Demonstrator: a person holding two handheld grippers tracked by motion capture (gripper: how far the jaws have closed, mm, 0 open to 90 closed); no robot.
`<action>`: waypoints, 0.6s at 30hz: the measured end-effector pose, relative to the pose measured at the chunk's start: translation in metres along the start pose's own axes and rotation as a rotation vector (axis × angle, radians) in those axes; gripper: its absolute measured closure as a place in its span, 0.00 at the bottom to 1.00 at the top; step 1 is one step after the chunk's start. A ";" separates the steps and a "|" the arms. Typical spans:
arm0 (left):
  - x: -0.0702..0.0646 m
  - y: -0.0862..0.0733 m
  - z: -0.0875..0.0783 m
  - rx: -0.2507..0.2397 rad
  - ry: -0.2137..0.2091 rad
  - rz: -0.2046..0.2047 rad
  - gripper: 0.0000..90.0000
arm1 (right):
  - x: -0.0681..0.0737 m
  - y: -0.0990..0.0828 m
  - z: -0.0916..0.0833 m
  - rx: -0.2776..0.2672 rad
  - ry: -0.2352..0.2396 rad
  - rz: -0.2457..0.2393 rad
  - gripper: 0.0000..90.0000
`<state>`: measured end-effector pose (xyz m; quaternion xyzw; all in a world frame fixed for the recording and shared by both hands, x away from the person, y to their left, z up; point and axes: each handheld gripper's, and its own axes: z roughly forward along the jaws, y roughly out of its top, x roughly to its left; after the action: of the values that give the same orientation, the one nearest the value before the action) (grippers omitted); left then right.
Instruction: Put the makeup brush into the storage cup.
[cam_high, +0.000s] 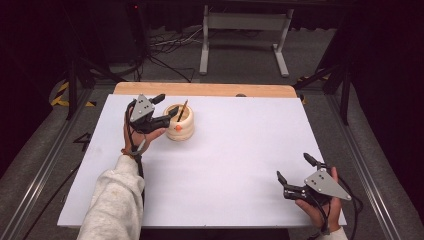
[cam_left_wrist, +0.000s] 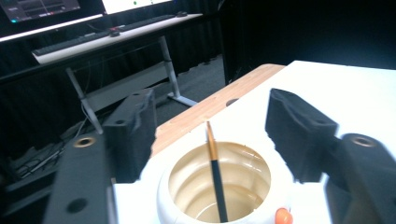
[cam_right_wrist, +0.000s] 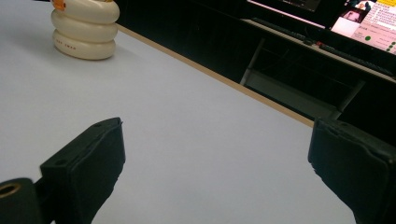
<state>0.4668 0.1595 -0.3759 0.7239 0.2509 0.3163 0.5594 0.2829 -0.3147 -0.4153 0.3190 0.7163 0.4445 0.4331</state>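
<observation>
Both grippers gaped wide, gripping nothing
Left gripper (cam_high: 163, 108) hovered just beside the cream pot (cam_high: 180, 122), a brush (cam_high: 181, 111) leaning inside it; right gripper (cam_high: 295, 170) sat well apart from the pot, over the table (cam_high: 225, 165)

A cream, ribbed pot (cam_high: 180, 124) with an orange knob on its side is standing upright, its mouth open, just ahead of the left gripper (cam_high: 166, 109) and partly between its spread jaws. A dark, gold-tipped brush (cam_left_wrist: 215, 170) is leaning inside it, its tip rising above the rim.
</observation>
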 end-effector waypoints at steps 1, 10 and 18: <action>0.000 0.001 -0.002 -0.004 0.002 0.000 0.33 | 0.000 0.000 0.000 0.001 0.000 0.000 0.05; -0.002 0.007 -0.013 0.026 0.024 0.007 0.08 | 0.001 0.000 -0.001 0.003 0.000 -0.001 0.05; -0.003 0.007 -0.024 0.027 -0.016 0.013 0.03 | 0.002 0.000 0.000 0.002 0.005 -0.001 0.05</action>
<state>0.4470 0.1717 -0.3656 0.7355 0.2459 0.3106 0.5495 0.2822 -0.3135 -0.4161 0.3181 0.7180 0.4442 0.4311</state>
